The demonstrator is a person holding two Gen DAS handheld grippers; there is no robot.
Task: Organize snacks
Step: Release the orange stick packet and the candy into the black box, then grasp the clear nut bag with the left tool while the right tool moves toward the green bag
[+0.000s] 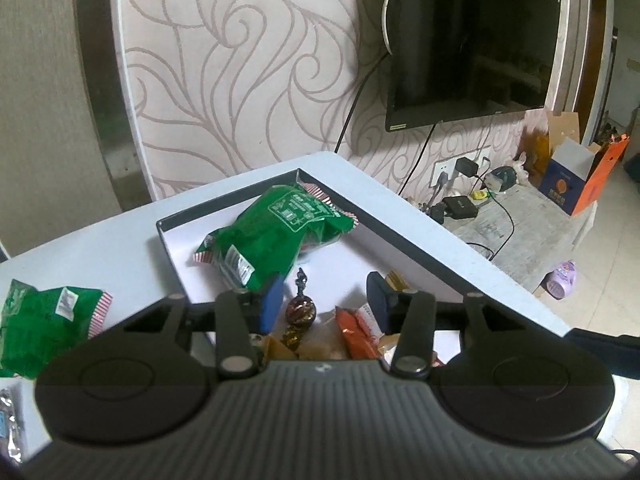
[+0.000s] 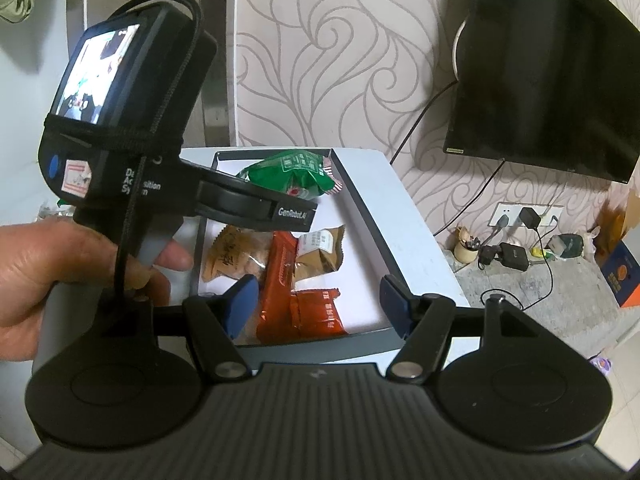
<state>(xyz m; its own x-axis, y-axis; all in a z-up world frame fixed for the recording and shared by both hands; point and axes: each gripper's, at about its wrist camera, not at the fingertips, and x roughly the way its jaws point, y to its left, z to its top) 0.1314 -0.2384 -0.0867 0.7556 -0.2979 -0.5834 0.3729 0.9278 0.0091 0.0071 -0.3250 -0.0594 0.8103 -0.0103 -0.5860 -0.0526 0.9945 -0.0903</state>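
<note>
Left jaws: the left gripper (image 1: pixel 324 306) stands with its blue pads apart, clamped on nothing; a twisted brown candy (image 1: pixel 301 312) sits in the gap between them, and neither pad presses on it.
Right jaws: the right gripper (image 2: pixel 320 308) is spread wide over the near end of the tray, empty, with only loose packets below it.
Tray: a shallow dark-rimmed tray (image 1: pixel 404 236) with a white floor lies on the pale surface (image 1: pixel 120 236).
Green packet in tray: a large green packet (image 1: pixel 272 236) lies tilted at the far end of the tray, near the far corner.
Other snacks in tray: orange wrappers (image 2: pixel 298 300) at the near end, a brown packet (image 2: pixel 320 256) and a tan packet (image 2: pixel 236 260) beside them, all lying flat and partly overlapping.
Outside the tray: a second green packet (image 1: pixel 44 328) rests on the surface left of the tray, well apart from the first.
Hand: a person's hand (image 2: pixel 48 272) grips the handle of the left gripper, which carries a small lit screen (image 2: pixel 98 76).
Background: a dark television (image 1: pixel 476 40) hangs on the swirl-patterned wall.
</note>
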